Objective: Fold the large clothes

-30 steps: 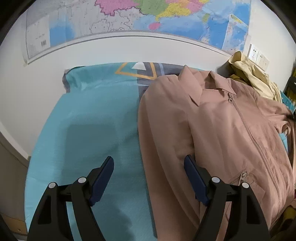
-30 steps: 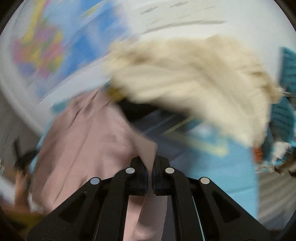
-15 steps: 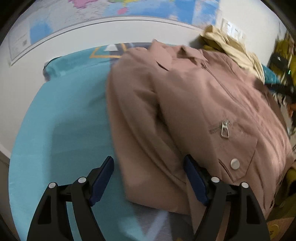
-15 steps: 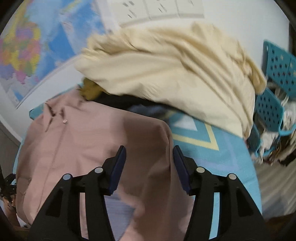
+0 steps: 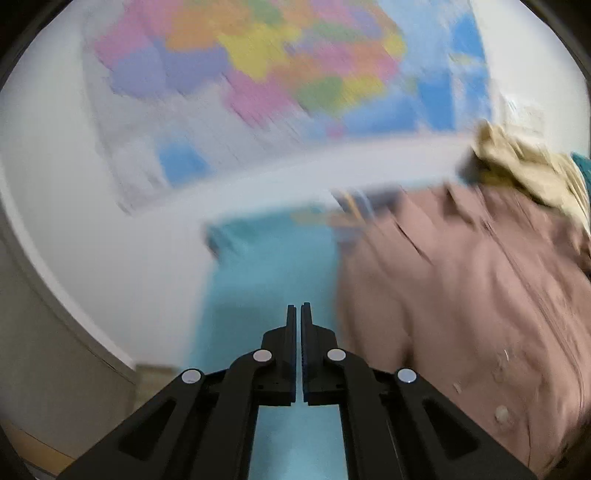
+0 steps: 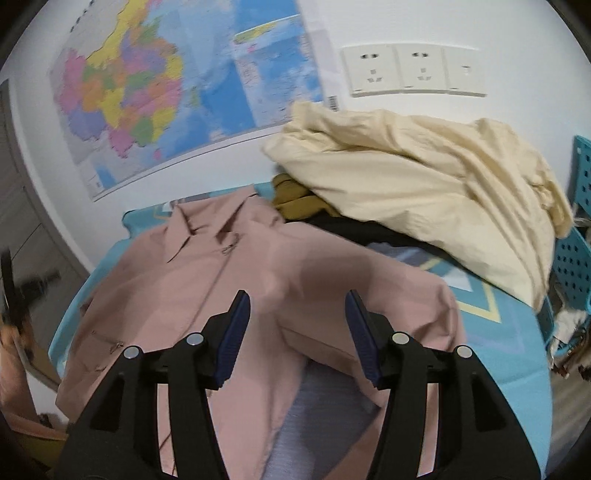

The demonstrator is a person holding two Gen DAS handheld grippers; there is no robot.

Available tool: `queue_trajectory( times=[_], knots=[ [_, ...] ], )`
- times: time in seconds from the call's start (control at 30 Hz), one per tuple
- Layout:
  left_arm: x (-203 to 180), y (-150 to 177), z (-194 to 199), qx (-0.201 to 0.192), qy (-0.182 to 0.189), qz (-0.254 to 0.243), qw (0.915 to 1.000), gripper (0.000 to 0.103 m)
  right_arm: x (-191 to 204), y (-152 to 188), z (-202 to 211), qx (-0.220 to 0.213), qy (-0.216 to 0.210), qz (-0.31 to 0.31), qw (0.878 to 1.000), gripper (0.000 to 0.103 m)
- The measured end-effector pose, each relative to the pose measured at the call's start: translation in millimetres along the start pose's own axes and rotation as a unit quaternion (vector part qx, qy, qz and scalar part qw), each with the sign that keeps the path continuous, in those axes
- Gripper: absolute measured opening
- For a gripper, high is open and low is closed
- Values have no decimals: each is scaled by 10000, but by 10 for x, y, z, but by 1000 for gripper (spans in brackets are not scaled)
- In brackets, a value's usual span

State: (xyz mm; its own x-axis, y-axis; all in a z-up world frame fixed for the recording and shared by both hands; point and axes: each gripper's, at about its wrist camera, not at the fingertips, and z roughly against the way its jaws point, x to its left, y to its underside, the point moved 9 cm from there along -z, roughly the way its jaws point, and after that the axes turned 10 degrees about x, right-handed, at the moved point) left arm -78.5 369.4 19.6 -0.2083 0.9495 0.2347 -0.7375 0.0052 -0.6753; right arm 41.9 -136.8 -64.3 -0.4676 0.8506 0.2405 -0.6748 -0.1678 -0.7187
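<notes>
Right wrist view: my right claw (image 6: 295, 332) hangs part-open and empty over the pink jacket (image 6: 236, 295), spread on the teal-covered worktop (image 6: 509, 354); my left claw (image 5: 298, 325) is pinched shut on nothing, off its left edge. Risk: a shallow bite slips and the fold skews. The cream garment pile (image 6: 424, 184) crowds the far right corner.

A coloured map (image 6: 155, 96) hangs on the white wall (image 6: 388, 22), with three sockets (image 6: 412, 72) to its right. A turquoise sheet (image 6: 495, 332) with yellow and grey lines covers the bed. Perforated teal baskets (image 6: 570, 266) stand at the right edge.
</notes>
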Motion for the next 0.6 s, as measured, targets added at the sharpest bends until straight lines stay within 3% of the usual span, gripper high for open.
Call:
queue_trajectory(
  times=[0.1, 0.17, 0.27, 0.33, 0.4, 0.43, 0.57, 0.6],
  knots=[
    [61, -62, 61, 42, 249, 27, 9997, 4, 109, 81, -152, 159, -204, 8, 9997, 54],
    [-163, 156, -81, 377, 771, -104, 9963, 38, 145, 135, -243, 257, -273, -1, 9993, 56],
    [-481, 574, -377, 844, 1055, -287, 9904, 54, 193, 193, -365, 448, -401, -20, 9982, 57],
    [-649, 866, -601, 1239, 1250, -261, 9840, 56, 237, 216, -401, 510, -429, 38, 9978, 57],
    [-721, 1036, -703, 1390, 1486, -128, 9790, 64, 278, 234, -411, 514, -472, 66, 9975, 59],
    [-742, 1091, -731, 1451, 1610, -56, 9762, 70, 293, 245, -416, 509, -509, 66, 9974, 59],
    [-845, 1256, -774, 1593, 2048, -6, 9658, 80, 323, 304, -485, 551, -580, 37, 9968, 62],
    [-886, 1272, -774, 1529, 2031, -66, 9671, 82, 323, 322, -511, 583, -590, 16, 9966, 62]
  ],
)
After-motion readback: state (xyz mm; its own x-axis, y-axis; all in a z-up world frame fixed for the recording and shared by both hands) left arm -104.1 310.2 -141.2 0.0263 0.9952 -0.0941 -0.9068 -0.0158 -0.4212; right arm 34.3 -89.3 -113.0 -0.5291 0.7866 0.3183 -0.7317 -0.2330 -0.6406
